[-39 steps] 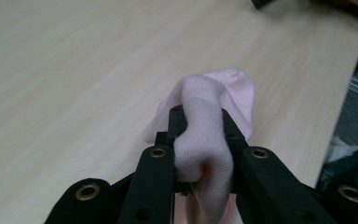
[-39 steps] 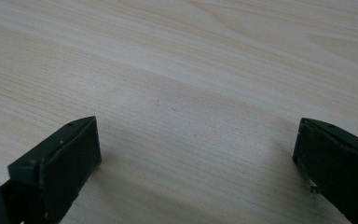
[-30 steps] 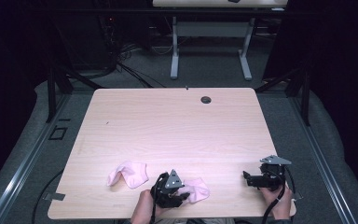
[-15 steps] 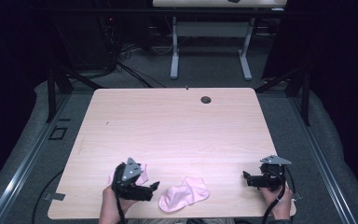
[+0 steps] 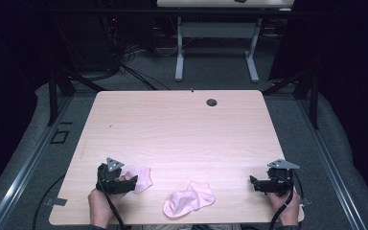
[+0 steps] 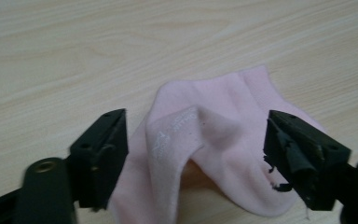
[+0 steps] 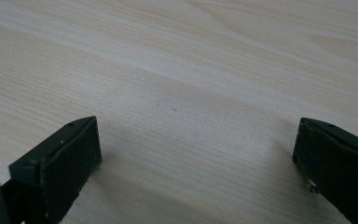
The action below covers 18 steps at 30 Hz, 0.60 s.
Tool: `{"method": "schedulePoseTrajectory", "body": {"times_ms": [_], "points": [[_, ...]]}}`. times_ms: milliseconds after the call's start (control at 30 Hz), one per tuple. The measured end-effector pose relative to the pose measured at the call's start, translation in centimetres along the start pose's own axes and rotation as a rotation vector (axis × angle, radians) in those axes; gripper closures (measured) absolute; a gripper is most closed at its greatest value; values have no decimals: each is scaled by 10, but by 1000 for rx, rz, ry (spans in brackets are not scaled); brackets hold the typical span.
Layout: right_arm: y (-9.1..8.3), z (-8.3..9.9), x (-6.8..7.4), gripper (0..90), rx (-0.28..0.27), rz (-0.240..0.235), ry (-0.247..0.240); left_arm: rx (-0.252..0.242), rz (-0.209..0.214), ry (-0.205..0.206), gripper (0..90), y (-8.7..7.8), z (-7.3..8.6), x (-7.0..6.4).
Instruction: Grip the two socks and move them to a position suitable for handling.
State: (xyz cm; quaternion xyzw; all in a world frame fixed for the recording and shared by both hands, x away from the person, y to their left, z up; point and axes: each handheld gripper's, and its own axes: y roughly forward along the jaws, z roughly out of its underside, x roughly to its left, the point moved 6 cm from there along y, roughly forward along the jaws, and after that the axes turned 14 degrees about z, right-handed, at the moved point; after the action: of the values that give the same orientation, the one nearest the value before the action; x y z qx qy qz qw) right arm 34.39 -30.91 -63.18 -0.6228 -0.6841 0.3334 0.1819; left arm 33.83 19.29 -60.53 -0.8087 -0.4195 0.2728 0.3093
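Note:
Two pink socks lie near the table's front edge. The left sock (image 5: pixel 140 178) (image 6: pixel 205 154) is rumpled and sits between the wide-apart jaws of my left gripper (image 5: pixel 130 182) (image 6: pixel 196 154), which is open and not clamped on it. The second sock (image 5: pixel 189 199) lies flat at the front centre, apart from both grippers. My right gripper (image 5: pixel 255 183) (image 7: pixel 196 163) rests open at the front right corner with bare wood between its jaws.
The light wooden table (image 5: pixel 182 134) has a round cable hole (image 5: pixel 212 102) at its far edge. Beyond it stand a second desk's white legs (image 5: pixel 178 48) and cables on the grey floor. A metal rail (image 5: pixel 24 167) runs along the left.
My left gripper moved left from the centre sock to the left sock, now straddling it. The centre sock lies uncovered and has shifted slightly. The right gripper stayed put.

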Motion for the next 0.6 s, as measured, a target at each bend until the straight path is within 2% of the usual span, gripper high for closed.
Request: {"method": "schedulePoseTrajectory", "body": {"times_ms": [133, 200, 400, 500, 600], "points": [[0, 0, 0, 3, 0, 0, 2, 36, -27, -9, 422, 7, 5, 4], [0, 0, 0, 3, -1, 2, 3, 41, -31, 11, 497, 8, 8, 4], [0, 0, 0, 3, -1, 4, 2, 21, -24, 50, 834, 8, 8, 1], [0, 0, 0, 3, -2, 5, 3, -20, 0, 55, 861, 3, 0, -3], [0, 0, 0, 3, -1, 4, 3, -78, 47, 68, 863, -5, -21, -12]]}}
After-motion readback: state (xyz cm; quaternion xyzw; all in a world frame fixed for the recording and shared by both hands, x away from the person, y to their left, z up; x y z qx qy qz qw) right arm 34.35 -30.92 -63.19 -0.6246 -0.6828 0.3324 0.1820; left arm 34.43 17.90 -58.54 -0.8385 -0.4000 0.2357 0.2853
